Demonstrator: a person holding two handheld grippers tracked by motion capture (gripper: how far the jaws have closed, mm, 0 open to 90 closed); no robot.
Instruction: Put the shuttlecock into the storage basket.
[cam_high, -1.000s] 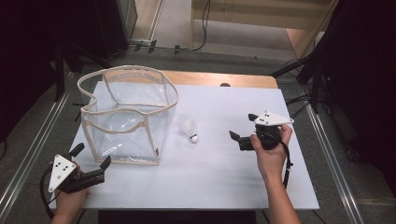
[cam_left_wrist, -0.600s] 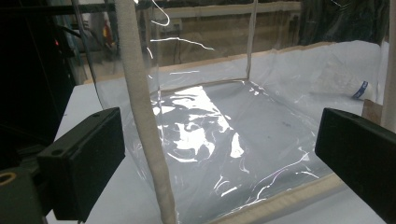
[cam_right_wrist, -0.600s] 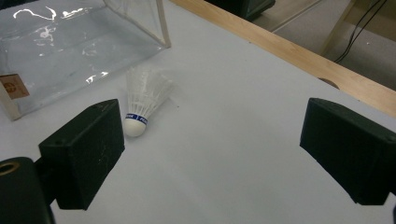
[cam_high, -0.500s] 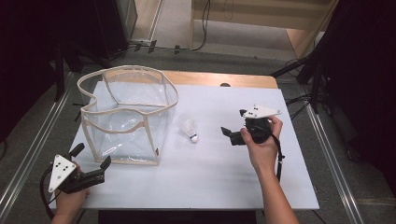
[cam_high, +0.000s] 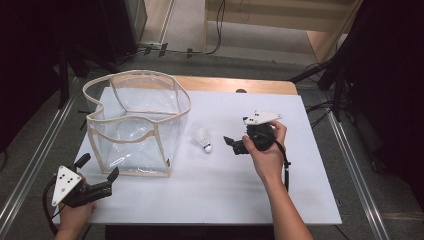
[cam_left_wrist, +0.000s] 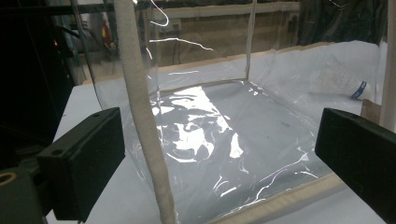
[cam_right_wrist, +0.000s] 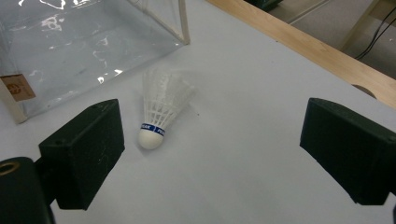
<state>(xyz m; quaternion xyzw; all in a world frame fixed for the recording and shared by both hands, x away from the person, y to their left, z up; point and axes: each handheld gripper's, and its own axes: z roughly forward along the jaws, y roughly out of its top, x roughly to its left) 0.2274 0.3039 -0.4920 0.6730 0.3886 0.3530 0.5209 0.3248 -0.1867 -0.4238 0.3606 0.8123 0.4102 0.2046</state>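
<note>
I count one shuttlecock (cam_high: 204, 139) lying on my bench (cam_high: 300, 200), just beside one clear bag (cam_high: 135, 125). My right hand-held gripper (cam_high: 231, 144) sits near it, jaws wide and empty; my left hand-held gripper (cam_high: 97, 172) gapes empty at the bag's corner.

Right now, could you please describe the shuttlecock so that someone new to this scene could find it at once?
Start at the white table and find the clear bin with cream edging on its left half. Just to that bin's right, between it and the open right gripper, lies the shuttlecock on its side. It is the table's only small loose item: white feathered skirt, rounded white tip, blue band.
</note>
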